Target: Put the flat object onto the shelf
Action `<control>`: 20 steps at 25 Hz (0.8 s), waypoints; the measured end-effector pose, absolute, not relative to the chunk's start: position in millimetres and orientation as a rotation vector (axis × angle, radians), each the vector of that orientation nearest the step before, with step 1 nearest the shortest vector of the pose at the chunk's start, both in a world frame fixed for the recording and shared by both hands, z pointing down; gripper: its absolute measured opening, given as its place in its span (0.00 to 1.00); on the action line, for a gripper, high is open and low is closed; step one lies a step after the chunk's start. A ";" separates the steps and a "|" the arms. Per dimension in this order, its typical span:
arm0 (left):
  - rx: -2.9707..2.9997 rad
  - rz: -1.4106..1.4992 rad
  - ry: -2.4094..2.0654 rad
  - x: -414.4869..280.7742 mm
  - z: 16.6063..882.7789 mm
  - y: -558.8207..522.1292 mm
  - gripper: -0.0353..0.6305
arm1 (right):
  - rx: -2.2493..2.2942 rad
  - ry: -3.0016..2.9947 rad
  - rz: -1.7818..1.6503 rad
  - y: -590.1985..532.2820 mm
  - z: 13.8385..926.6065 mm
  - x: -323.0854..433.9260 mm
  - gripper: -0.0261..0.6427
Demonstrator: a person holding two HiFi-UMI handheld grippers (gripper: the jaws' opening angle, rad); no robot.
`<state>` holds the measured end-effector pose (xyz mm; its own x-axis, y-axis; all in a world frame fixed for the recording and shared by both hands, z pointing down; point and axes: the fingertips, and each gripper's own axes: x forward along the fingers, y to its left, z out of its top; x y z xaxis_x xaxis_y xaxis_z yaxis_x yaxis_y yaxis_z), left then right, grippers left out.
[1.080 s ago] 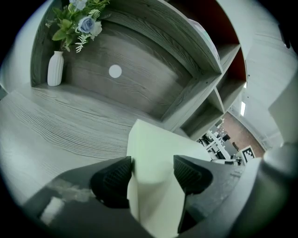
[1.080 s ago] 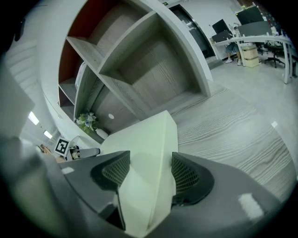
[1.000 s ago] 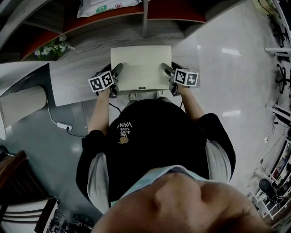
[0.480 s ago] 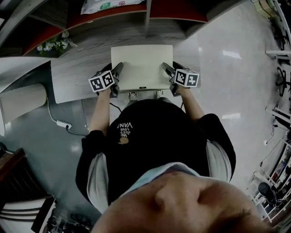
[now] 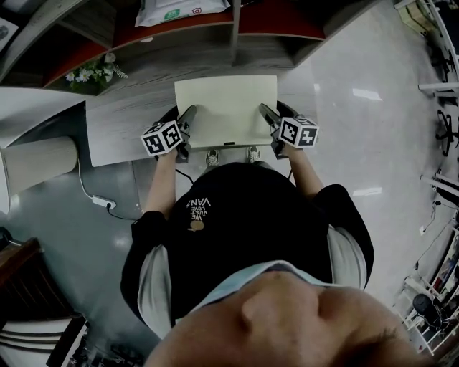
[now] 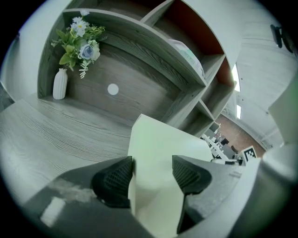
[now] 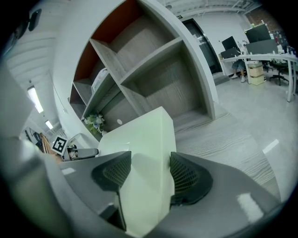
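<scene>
A flat pale cream box is held level between both grippers, over the grey wooden ledge in front of the shelf. My left gripper is shut on the box's left edge; in the left gripper view its pads clamp the box across its thickness. On the right edge my right gripper is shut the same way, and its pads press both faces of the box. The shelf's compartments stand open ahead.
A white vase with flowers stands at the ledge's left end, also seen from the left gripper. A white package lies in an upper shelf compartment. A white curved counter is at the left; a power strip lies on the floor.
Both grippers and the box have moved a little forward, towards the shelf. The grip on both edges is unchanged.
</scene>
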<state>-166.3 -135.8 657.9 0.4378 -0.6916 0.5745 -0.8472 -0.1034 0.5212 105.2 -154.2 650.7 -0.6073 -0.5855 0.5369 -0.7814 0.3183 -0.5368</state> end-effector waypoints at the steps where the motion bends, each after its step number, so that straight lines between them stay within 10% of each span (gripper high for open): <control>1: 1.852 0.226 -1.311 -166.9 655.5 -134.9 0.46 | 1.247 -2.352 1.157 -154.2 646.6 105.0 0.42; 20: 2.044 0.025 -1.421 -170.1 551.9 -141.6 0.46 | 1.372 -2.636 0.942 -168.1 534.9 107.9 0.39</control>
